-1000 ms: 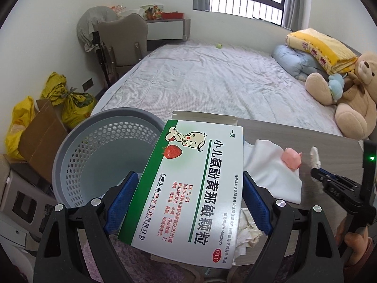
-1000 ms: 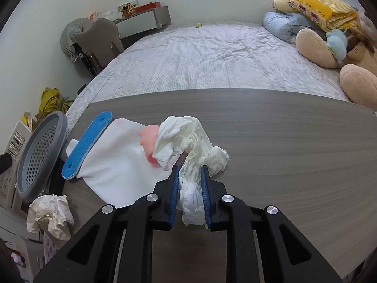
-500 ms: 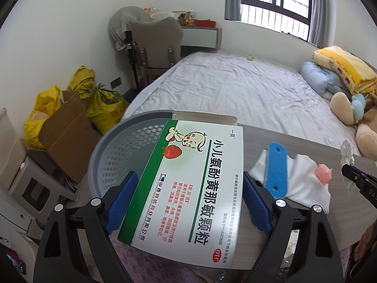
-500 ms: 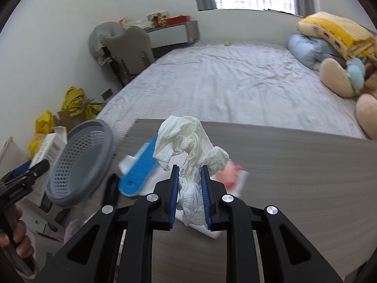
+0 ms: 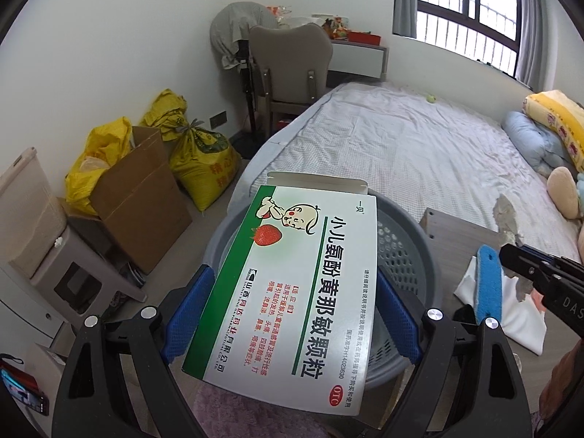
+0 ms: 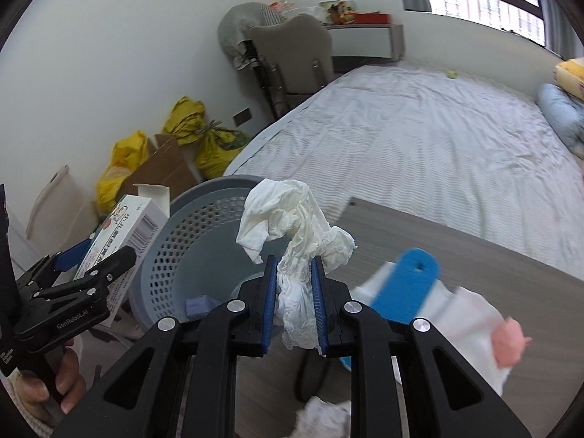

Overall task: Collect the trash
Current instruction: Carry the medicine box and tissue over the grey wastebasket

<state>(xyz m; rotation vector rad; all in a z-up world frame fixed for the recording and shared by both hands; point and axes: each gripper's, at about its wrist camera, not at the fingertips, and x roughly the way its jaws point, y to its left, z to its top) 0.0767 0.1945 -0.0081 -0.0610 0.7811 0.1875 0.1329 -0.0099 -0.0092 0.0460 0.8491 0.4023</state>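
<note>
My left gripper point(image 5: 292, 288) is shut on a white and green medicine box point(image 5: 303, 314), held flat above the grey perforated basket point(image 5: 419, 241). In the right wrist view this box point(image 6: 120, 226) and the left gripper point(image 6: 98, 253) sit at the basket's left rim, with a person's hand below them. My right gripper point(image 6: 295, 273) is shut on a crumpled white tissue point(image 6: 292, 219), which hangs over the basket point(image 6: 189, 241) near its right rim. A small lilac item point(image 6: 199, 304) lies on the basket floor. The left wrist view catches the right gripper point(image 5: 529, 270) at its right edge.
A wooden table point(image 6: 474, 266) carries a white cloth point(image 6: 471, 325), a blue pad point(image 6: 405, 288), a pink toy point(image 6: 509, 339) and another crumpled tissue point(image 6: 325, 416). Behind lie a bed point(image 5: 401, 153), a chair point(image 5: 292, 65), yellow bags point(image 5: 204, 157) and a cardboard box point(image 5: 142, 197).
Both grippers swung left from the table to the basket. The box now sits over the basket's mouth. The tissue has risen off the table and hangs at the basket's rim.
</note>
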